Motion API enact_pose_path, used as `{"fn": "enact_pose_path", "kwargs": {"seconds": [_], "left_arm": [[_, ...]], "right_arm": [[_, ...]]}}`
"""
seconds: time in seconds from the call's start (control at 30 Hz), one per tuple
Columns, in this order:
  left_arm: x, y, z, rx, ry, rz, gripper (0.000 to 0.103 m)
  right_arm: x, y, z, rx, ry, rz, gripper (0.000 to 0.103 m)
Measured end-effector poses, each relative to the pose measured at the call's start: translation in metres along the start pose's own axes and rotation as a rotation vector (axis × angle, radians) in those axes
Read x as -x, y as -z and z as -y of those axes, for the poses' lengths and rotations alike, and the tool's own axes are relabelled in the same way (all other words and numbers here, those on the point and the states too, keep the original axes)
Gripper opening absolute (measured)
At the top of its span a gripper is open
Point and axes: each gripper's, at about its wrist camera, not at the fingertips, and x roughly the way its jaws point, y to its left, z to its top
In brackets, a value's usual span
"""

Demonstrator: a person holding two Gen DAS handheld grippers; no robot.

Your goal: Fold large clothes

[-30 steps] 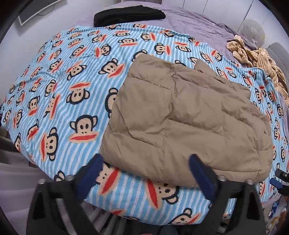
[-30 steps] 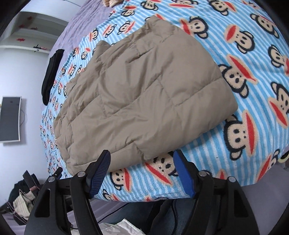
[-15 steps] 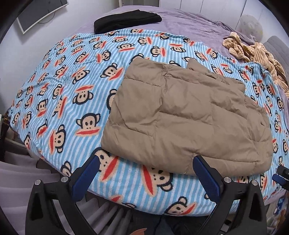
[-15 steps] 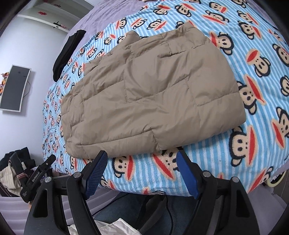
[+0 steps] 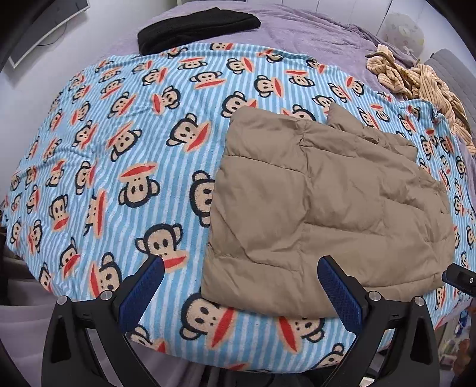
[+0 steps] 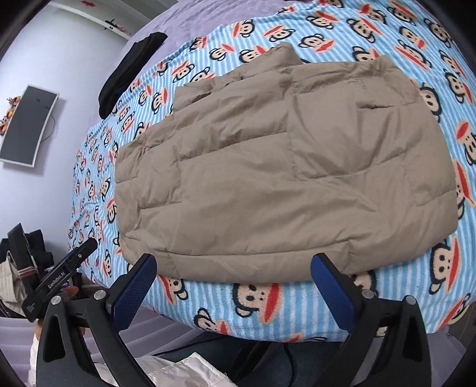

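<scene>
A tan quilted puffer jacket lies folded into a rough rectangle on a blue striped monkey-print blanket. It also shows in the right wrist view. My left gripper is open and empty, held above the near edge of the bed at the jacket's near left corner. My right gripper is open and empty, just short of the jacket's near edge. Neither gripper touches the jacket.
A folded black garment lies at the far end on a purple sheet. A crumpled tan striped garment lies at the far right. A wall monitor hangs at the left. The left gripper's body shows at the right wrist view's lower left.
Both grippers have drawn back from the jacket toward the near bed edge, staying open. The left view has swung left, so the jacket now sits to its right. The jacket has not moved.
</scene>
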Motion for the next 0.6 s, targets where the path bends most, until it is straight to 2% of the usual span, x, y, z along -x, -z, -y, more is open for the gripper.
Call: {"fn": "enact_pose_path", "kwargs": {"seconds": [0.27, 0.6], "left_arm": [[-0.035, -0.007, -0.019, -0.028, 0.074, -0.062, 0.103], [-0.056, -0.020, -0.015, -0.044, 0.090, -0.097, 0.103]], "right_arm": [[-0.030, -0.005, -0.027, -0.065, 0.073, -0.054, 0.103], [-0.040, 0.002, -0.027, -0.127, 0.123, -0.082, 0.103]]}}
